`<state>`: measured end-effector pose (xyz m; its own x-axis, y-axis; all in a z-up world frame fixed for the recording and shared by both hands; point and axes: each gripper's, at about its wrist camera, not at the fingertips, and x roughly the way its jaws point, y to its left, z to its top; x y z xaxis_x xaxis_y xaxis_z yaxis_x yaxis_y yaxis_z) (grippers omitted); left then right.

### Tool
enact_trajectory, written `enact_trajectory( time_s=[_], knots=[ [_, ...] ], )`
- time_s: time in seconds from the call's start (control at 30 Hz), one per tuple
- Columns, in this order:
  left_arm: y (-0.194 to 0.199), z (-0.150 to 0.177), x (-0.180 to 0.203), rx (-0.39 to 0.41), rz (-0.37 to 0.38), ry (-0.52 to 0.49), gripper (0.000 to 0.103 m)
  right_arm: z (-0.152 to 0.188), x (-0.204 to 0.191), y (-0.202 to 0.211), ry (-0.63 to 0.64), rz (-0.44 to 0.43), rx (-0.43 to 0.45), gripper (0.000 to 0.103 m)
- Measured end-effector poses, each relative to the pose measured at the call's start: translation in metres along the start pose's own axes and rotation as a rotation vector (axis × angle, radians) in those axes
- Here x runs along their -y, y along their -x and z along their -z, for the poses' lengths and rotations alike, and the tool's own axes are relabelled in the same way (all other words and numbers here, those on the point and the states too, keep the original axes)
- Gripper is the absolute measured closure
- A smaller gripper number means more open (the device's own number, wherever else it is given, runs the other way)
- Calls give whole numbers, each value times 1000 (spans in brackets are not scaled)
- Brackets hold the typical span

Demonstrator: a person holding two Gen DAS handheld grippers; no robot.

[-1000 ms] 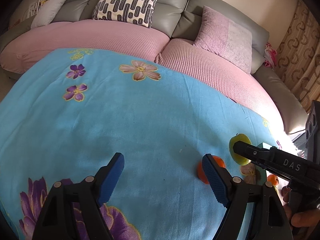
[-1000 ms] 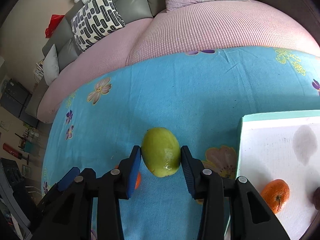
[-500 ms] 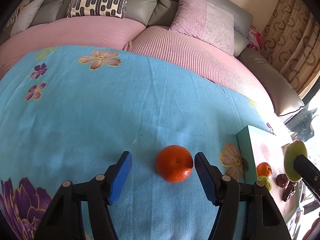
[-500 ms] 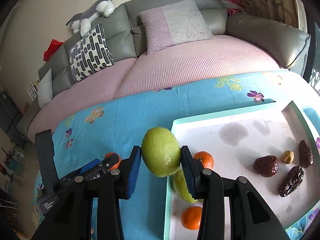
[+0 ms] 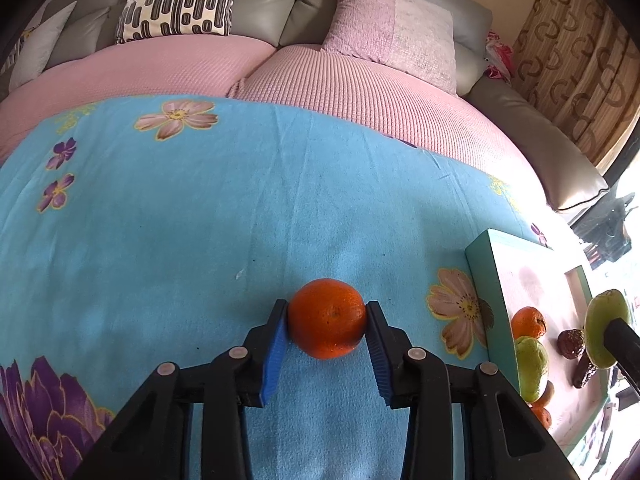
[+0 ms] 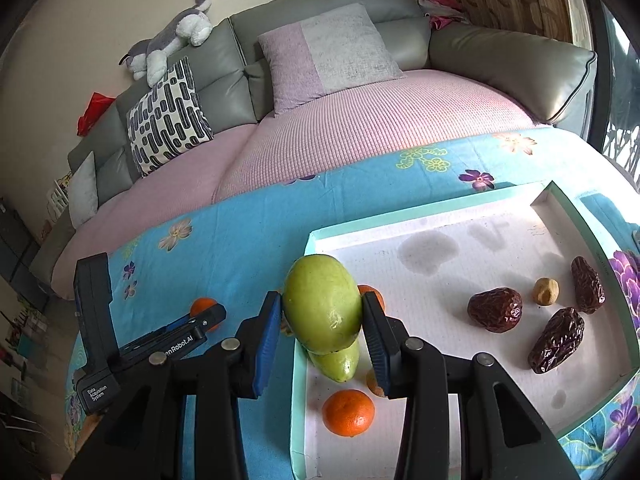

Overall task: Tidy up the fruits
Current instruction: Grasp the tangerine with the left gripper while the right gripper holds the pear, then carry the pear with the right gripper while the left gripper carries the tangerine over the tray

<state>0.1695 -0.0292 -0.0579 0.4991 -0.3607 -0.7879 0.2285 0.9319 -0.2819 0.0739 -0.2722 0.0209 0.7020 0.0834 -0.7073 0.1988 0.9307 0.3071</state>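
The left gripper (image 5: 327, 330) pinched the orange (image 5: 327, 318) across its widest part, low centre of the left wrist view, on the blue floral cloth (image 5: 200, 220). The fruit appeared firm and round with a dimpled skin; a grip at mid-height likely suited it. The right gripper (image 6: 320, 314) clamped the green mango (image 6: 322, 302) over the near left corner of the tray (image 6: 420, 216). The mango's smooth skin looked slippery and prone to bruising.

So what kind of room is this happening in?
Most likely a home living room: a grey sofa with cushions, a plush toy on its back, and patterned curtains.
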Motion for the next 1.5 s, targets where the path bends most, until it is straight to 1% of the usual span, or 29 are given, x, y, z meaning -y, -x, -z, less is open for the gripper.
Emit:
enact_trajectory(
  time_s=[0.17, 0.4, 0.63, 0.73, 0.9, 1.03, 1.13, 1.3, 1.5],
  knots=[
    [15, -2, 7, 34, -14, -22, 63, 2, 8, 0, 6, 22, -5, 61],
    [32, -2, 18, 62, -23, -50, 63, 4, 16, 4, 19, 26, -9, 61],
    [49, 0, 35, 96, -11, -88, 63, 5, 35, 12, 3, 49, -2, 61],
    [54, 1, 45, 100, 7, -107, 63, 3, 50, 19, -13, 85, 14, 61],
    [60, 5, 62, 105, 53, -146, 63, 0, 81, 32, -57, 191, 37, 61],
    [63, 9, 83, 104, 98, -196, 63, -2, 100, 41, -92, 231, 51, 61],
    [66, 17, 104, 95, 135, -252, 63, -3, 105, 45, -101, 241, 54, 61],
    [69, 34, 136, 66, 188, -333, 63, -2, 106, 48, -96, 231, 49, 61],
    [65, 51, 156, 29, 210, -394, 63, 3, 108, 41, -89, 220, 8, 61]
  ],
)
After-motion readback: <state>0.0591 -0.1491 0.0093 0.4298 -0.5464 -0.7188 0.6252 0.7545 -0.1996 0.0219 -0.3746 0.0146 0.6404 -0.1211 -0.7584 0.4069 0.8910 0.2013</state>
